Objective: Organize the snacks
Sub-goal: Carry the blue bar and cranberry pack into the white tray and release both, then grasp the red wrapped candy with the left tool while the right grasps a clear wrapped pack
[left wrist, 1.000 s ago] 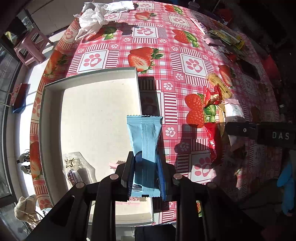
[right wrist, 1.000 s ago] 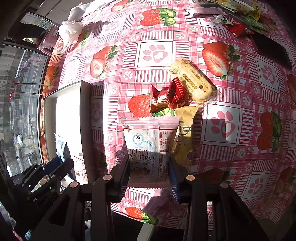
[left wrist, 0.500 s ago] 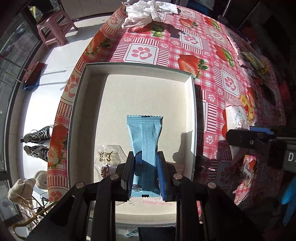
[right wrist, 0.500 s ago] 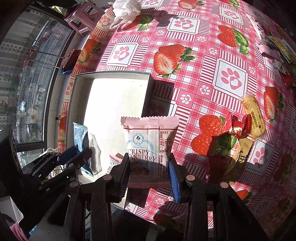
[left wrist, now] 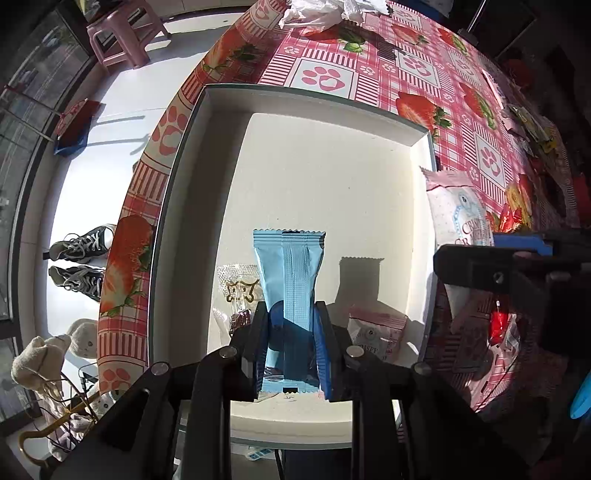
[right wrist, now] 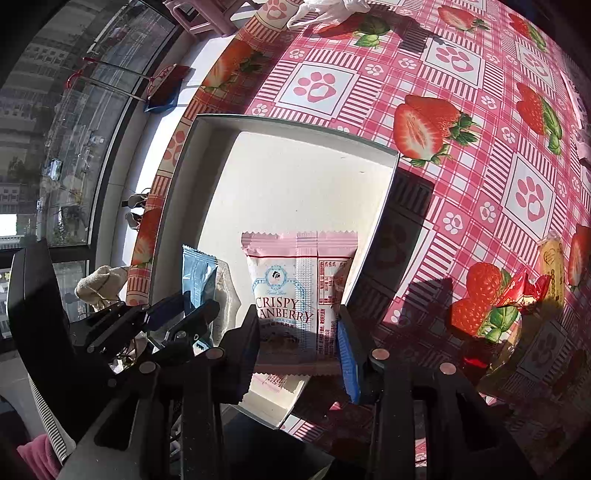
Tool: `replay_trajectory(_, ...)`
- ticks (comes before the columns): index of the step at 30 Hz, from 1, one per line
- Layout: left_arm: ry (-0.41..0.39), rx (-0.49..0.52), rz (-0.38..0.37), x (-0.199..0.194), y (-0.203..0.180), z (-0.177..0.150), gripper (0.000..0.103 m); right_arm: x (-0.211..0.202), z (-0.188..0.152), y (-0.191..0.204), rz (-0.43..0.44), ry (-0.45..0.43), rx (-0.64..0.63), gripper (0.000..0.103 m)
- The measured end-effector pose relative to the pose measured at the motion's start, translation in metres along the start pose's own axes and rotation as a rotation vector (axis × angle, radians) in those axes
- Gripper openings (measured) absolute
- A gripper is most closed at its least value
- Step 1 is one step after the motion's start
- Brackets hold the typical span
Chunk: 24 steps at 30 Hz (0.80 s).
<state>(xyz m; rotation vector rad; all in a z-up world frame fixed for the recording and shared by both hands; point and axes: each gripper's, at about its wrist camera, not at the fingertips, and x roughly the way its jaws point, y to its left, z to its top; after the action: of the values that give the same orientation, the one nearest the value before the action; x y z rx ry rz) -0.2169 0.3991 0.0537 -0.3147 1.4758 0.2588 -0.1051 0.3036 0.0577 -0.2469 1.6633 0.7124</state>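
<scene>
My left gripper is shut on a light blue snack packet and holds it over the white box. In the box lie a clear wrapped sweet and a pink cranberry packet. My right gripper is shut on a pink "Crispy Cranberry" packet, held over the box's right side. The left gripper with its blue packet shows at the left of the right wrist view. The right gripper's packet shows at the right of the left wrist view.
The table has a red strawberry-and-paw cloth. Red sweets and a yellow bar lie right of the box. Crumpled white plastic lies at the far edge. More snacks lie far right. Shoes are on the floor.
Both grippers have moved left from the tablecloth to above the white box, each still holding its packet. The box now fills the middle of both views.
</scene>
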Motion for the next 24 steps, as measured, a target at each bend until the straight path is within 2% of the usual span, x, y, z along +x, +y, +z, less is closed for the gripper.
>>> replay_trajectory(5, 0.017, -0.031, 0.002, 0.007, 0.008, -0.002, 0.026, 0.012, 0.007, 0.010, -0.007, 0.026, -0.014, 0.040)
replay_trajectory(7, 0.022, -0.039, 0.007, 0.008, 0.010, -0.003, 0.033, 0.016, 0.009, 0.013, -0.009, 0.033, -0.021, 0.040)
replay_trajectory(8, 0.023, -0.040, 0.012, 0.008, 0.011, -0.003, 0.048, 0.017, 0.010, 0.014, -0.007, 0.037, -0.023, 0.041)
replay_trajectory(9, 0.022, -0.043, 0.019, 0.008, 0.012, -0.004, 0.068, 0.019, 0.011, 0.015, 0.000, 0.045, -0.023, 0.042)
replay_trajectory(10, 0.017, -0.046, 0.024, 0.007, 0.012, -0.004, 0.076, 0.022, 0.012, 0.016, 0.003, 0.054, -0.020, 0.043)
replay_trajectory(11, 0.011, -0.047, 0.030, 0.006, 0.012, -0.004, 0.080, 0.023, 0.012, 0.016, 0.003, 0.060, -0.014, 0.053)
replay_trajectory(12, 0.009, -0.046, 0.037, 0.005, 0.012, -0.005, 0.080, 0.024, 0.012, 0.014, -0.001, 0.064, -0.006, 0.074)
replay_trajectory(14, 0.008, -0.044, 0.048, 0.004, 0.011, -0.004, 0.080, 0.027, 0.012, 0.012, -0.012, 0.062, 0.016, 0.095)
replay_trajectory(15, 0.009, -0.042, 0.051, 0.004, 0.010, -0.004, 0.080, 0.027, 0.011, 0.009, -0.022, 0.058, 0.025, 0.102)
replay_trajectory(19, 0.018, -0.034, 0.042, 0.002, 0.006, -0.003, 0.080, 0.028, 0.007, -0.014, -0.068, 0.080, 0.085, 0.102)
replay_trajectory(24, 0.012, 0.000, 0.061, -0.003, -0.006, -0.002, 0.080, 0.024, -0.002, -0.052, -0.081, 0.089, 0.181, 0.102)
